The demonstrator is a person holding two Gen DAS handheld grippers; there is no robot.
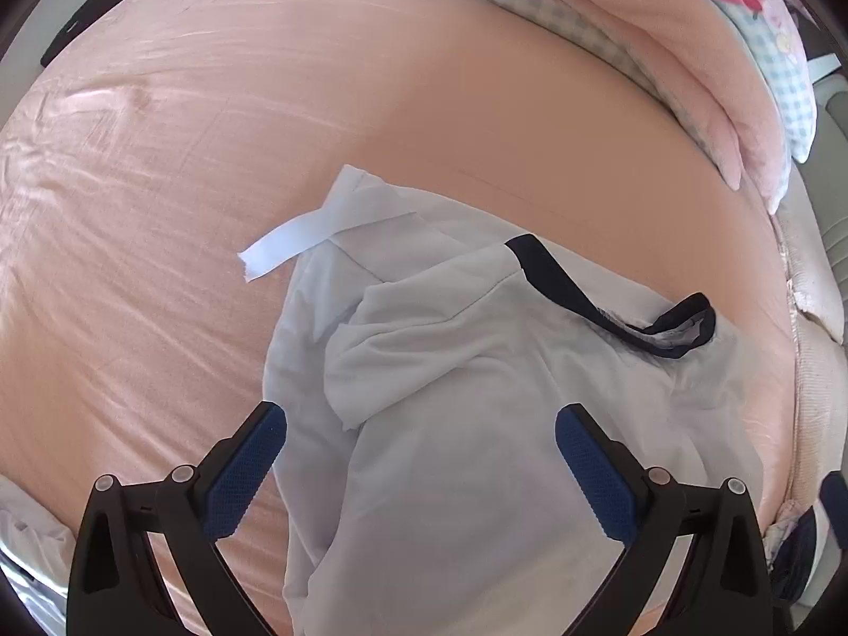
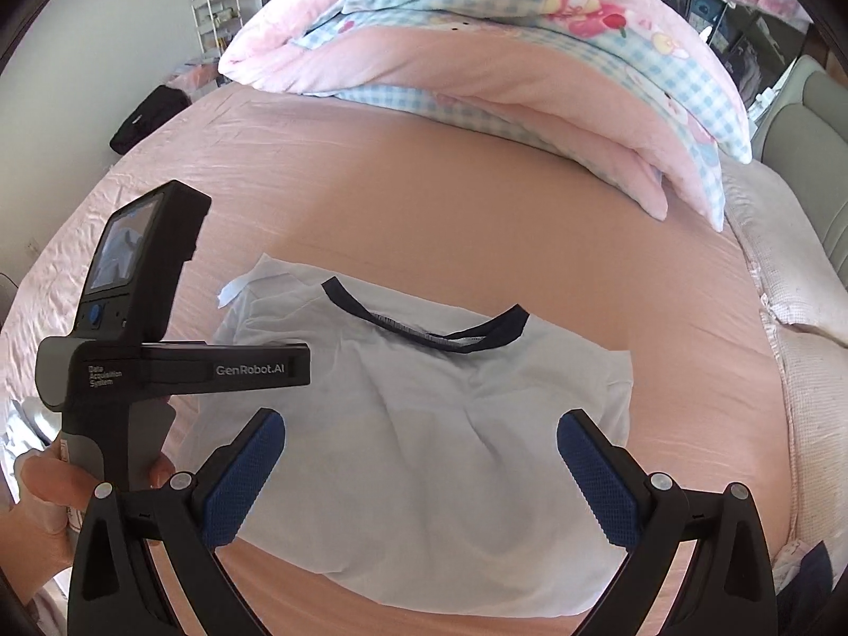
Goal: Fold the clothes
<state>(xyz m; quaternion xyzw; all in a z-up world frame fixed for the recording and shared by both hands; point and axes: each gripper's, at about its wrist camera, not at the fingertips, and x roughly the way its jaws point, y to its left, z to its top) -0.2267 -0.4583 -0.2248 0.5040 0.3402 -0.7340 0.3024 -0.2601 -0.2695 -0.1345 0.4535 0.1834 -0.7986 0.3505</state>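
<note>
Both the left tongs (image 1: 421, 437) and the right tongs (image 2: 421, 442) hang released, grasping nothing, above the partly folded white shirt (image 2: 424, 424) lying on the pink bed (image 2: 477, 212).

Pink bed (image 2: 477, 201) — white shirt (image 2: 424, 424), quilt (image 2: 477, 53) (folded).

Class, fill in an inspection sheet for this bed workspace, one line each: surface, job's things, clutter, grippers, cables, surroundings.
Surface: pink bedsheet, lightly wrinkled.
Job's things: white T-shirt with dark collar, partly folded, one sleeve turned in.
Clutter: folded pink and blue-checked quilt; black item at far edge.
Grippers: left gripper and right gripper open, holding nothing, above the shirt.
Cables: nothing seen.
Surroundings: white shelf rack, padded headboard.
</note>
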